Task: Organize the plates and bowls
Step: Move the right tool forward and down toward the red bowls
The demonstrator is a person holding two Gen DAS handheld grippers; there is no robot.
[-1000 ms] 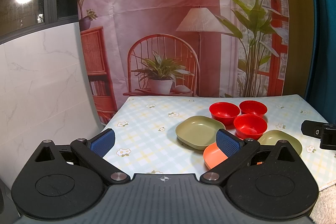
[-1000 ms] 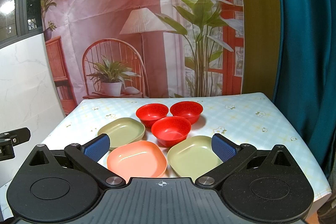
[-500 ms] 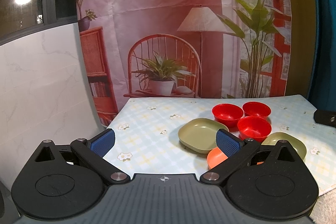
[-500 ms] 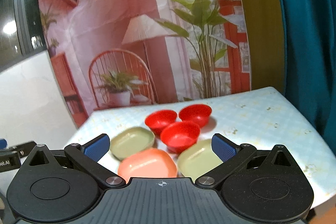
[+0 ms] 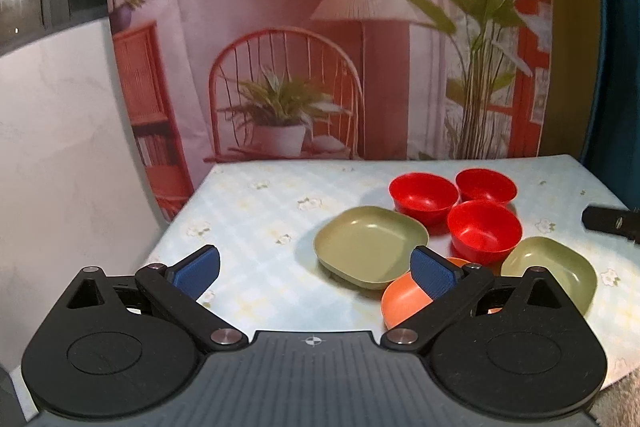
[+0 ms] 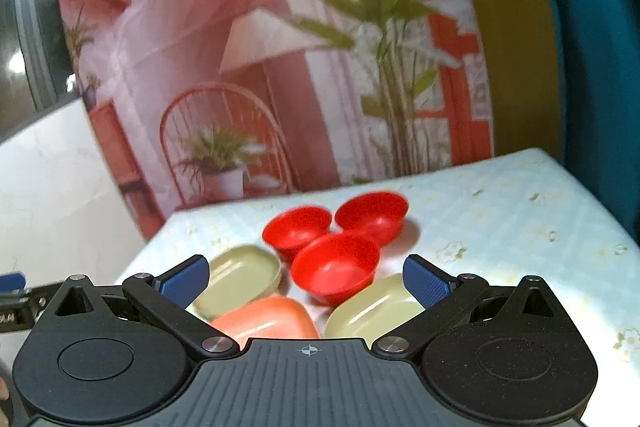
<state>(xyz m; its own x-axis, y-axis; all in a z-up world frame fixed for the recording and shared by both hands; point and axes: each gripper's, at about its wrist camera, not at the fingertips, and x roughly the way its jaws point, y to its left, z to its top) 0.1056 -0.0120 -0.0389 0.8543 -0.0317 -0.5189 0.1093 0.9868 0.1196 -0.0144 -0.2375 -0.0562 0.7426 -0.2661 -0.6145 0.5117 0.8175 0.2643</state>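
Three red bowls sit clustered on the table: back left (image 5: 423, 195) (image 6: 297, 231), back right (image 5: 485, 185) (image 6: 372, 214), front (image 5: 484, 231) (image 6: 335, 267). Two olive green plates lie beside them, one left (image 5: 370, 245) (image 6: 240, 277) and one right (image 5: 554, 269) (image 6: 372, 311). An orange plate (image 5: 404, 297) (image 6: 266, 317) lies nearest the front. My left gripper (image 5: 316, 269) is open and empty, left of the dishes. My right gripper (image 6: 306, 281) is open and empty, above the dishes' near side.
The table (image 5: 256, 223) has a pale checked floral cloth. A printed backdrop (image 5: 320, 47) hangs behind its far edge, a white wall (image 5: 60, 147) stands at left and a teal curtain (image 6: 592, 47) at right. The right gripper's tip (image 5: 612, 221) shows at the left view's right edge.
Both grippers have moved in closer over the table. The right gripper has tilted and swung rightward, so the dishes look larger and shifted. The dishes themselves have not moved.
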